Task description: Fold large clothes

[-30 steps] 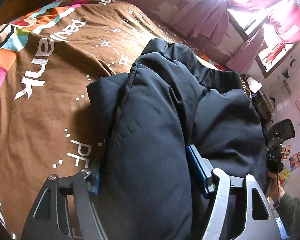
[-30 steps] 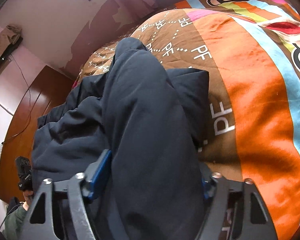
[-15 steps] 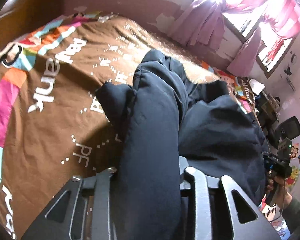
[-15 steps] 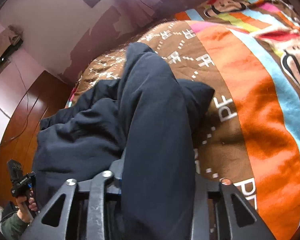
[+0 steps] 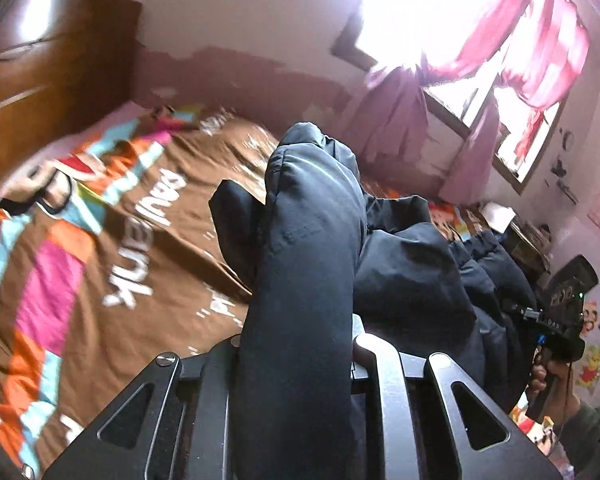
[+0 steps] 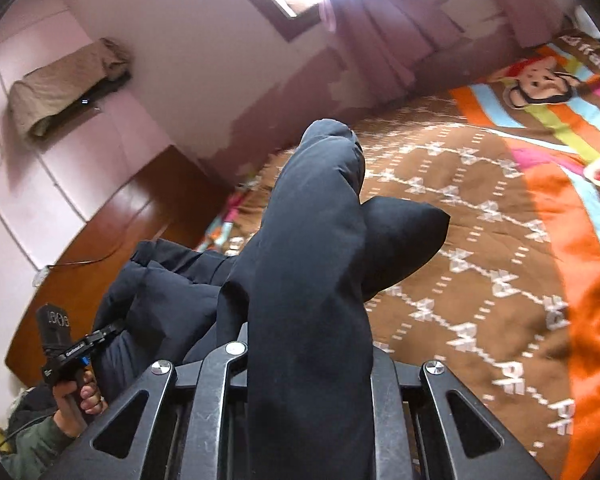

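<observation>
A large dark navy padded jacket (image 5: pixel 312 240) is lifted above the bed. My left gripper (image 5: pixel 296 344) is shut on a thick fold of it, and the cloth rises forward between the jaws. My right gripper (image 6: pixel 308 348) is shut on another fold of the same jacket (image 6: pixel 312 240). Each wrist view shows the other gripper at the jacket's far side, the right one (image 5: pixel 556 320) and the left one (image 6: pixel 72 344). The fingertips are hidden by the cloth.
The bed has a brown quilt (image 5: pixel 140 240) with white lettering and bright stripes, also in the right wrist view (image 6: pixel 500 240). A wooden headboard (image 5: pixel 52 80) stands at one side. A window with pink curtains (image 5: pixel 500 52) and a cluttered side table (image 5: pixel 528 240) lie beyond the bed.
Both grippers have closed on the jacket and lifted it off the quilt. The views now tilt upward, showing the walls and window.
</observation>
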Motion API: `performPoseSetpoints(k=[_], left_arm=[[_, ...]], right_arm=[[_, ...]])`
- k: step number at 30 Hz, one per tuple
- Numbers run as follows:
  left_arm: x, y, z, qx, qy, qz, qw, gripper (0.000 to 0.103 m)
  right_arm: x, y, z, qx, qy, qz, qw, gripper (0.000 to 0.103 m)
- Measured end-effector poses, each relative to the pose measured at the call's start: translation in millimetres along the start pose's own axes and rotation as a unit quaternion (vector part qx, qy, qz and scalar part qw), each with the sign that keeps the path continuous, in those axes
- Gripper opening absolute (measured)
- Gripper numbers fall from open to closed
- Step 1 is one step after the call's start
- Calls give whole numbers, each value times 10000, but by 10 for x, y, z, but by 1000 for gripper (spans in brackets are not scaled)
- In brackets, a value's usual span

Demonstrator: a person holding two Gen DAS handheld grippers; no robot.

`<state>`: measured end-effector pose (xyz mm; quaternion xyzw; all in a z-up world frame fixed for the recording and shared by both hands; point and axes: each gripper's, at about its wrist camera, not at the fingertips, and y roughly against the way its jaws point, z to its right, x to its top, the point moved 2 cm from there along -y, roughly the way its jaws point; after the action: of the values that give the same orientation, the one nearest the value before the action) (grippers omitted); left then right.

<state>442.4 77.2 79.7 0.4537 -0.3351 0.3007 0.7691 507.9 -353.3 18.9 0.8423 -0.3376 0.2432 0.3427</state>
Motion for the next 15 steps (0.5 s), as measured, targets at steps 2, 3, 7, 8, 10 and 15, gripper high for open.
performPoseSetpoints(k=[2,3,7,8,10,15], left_arm=[[34,90,-124,129,7,62,9999,15],[35,129,-206,217,54,74,9997,15],[-80,112,-546,516,354,-43,9980,15],[-108,82,-604,562,395,-99,9976,15],[-204,-37,-721,702,471,-272,9960,16],[-298,-160,-863,853,521,-469,9939,21]], right_arm=[[0,-64,-112,171,82,-35,9998,18],[6,-127,-170,222,137,-60,9996,18],[-14,-459,-382,369,304,-242,9986,17],[-32,-557,-410,365,340,-318,9982,17],[-77,-720,-440,306,357,-424,9980,17],[-105,-842,-227,-31,149,-404,9991,20]])
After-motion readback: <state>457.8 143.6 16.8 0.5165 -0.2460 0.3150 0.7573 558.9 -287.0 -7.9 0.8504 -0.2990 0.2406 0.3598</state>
